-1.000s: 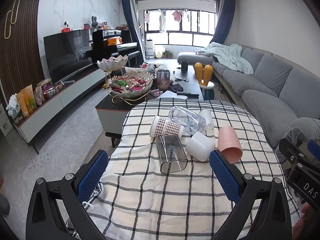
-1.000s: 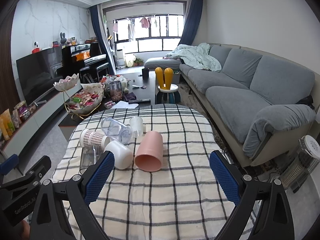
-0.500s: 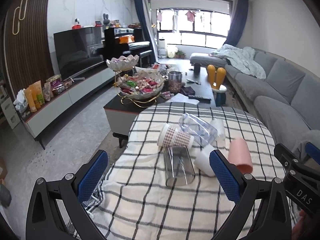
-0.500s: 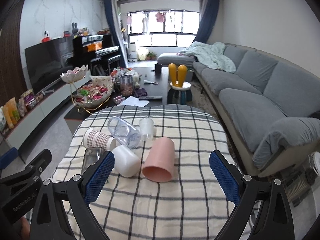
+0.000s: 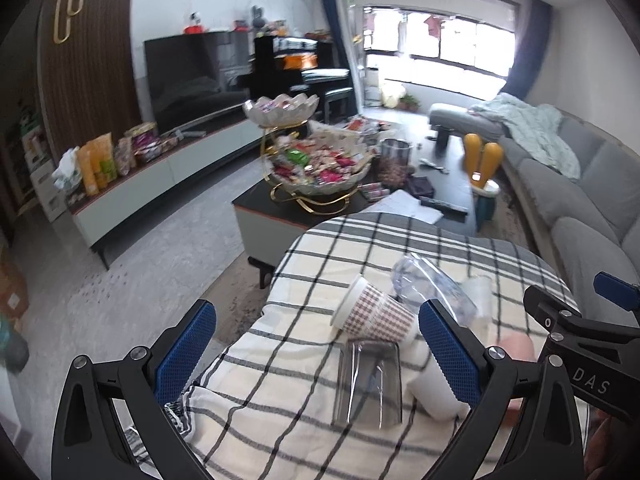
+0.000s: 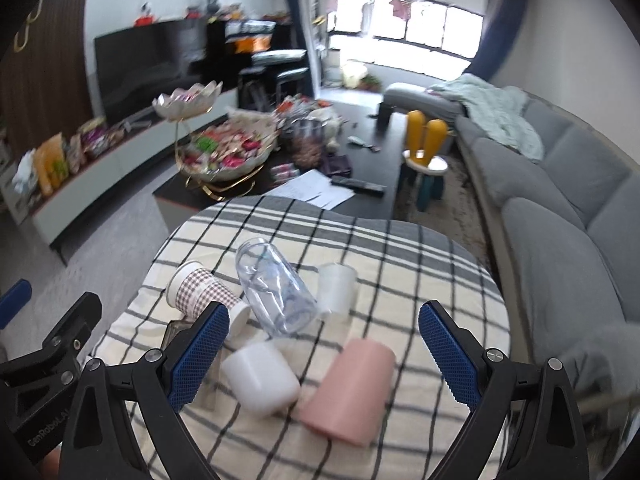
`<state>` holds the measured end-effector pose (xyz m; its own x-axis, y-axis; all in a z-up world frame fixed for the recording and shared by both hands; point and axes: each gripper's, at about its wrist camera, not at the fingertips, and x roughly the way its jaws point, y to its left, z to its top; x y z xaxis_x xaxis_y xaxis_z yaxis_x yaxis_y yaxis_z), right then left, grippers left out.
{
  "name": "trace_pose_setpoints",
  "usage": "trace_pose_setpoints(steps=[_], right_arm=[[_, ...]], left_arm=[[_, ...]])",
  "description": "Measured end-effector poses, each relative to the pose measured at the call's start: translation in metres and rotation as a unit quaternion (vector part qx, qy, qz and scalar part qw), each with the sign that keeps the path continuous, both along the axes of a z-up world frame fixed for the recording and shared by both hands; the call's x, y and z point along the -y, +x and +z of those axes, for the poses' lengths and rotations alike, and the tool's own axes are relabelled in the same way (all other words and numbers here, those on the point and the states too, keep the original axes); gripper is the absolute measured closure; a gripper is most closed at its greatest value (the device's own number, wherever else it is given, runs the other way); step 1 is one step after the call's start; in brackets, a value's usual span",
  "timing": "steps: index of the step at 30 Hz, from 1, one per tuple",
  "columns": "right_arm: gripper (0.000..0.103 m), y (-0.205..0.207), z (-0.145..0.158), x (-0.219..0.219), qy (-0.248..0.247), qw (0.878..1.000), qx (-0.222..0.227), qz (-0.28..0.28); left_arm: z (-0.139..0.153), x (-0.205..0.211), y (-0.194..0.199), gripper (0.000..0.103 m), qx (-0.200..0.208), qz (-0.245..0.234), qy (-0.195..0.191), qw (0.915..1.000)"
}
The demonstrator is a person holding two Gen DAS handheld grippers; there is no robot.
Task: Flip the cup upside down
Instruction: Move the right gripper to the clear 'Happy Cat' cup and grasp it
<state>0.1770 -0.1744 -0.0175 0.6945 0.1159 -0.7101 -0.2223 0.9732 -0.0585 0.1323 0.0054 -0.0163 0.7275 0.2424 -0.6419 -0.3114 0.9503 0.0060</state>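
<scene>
Setting: a round desk covered by a checked cloth was shown, in a living room with a grey sofa behind it.
Cups: six cups were seen lying on their sides in a tight cluster: a pink cup, a white cup, a clear bottle-like cup, a small frosted cup, a checked paper cup and a smoky clear tumbler.
Right gripper: its blue pads were held wide apart, nothing between them, and it was poised above the pink and white cups, touching neither.
Left gripper: its pads were likewise spread and empty, with the tumbler and paper cup ahead of it.
Task progress: judged not begun; no cup had been gripped or stood mouth down.
Risk, crowding: neighbours were touching or just beside one another, so a closing finger could knock one away.
Risk, rolling: a nudged cup could roll off the edge.
Risk, cloth: folds could tip a cup set mouth down.
Risk, blur: contact could be misjudged.
</scene>
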Motion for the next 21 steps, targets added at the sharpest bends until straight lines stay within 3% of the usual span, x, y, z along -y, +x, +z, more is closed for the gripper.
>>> trace_pose_setpoints(steps=[12,21], right_arm=[[0.012,0.090,-0.039,-0.037,-0.096,0.985,-0.107,0.098],[0.023,0.130,-0.080,-0.053,-0.084,0.969,-0.184,0.139]], left_arm=[[-0.026,-0.012,0.049,0.000,-0.040,0.092,-0.035,0.9944],[-0.048,-0.023,0.073,0.000,-0.065,0.108,-0.045,0.9910]])
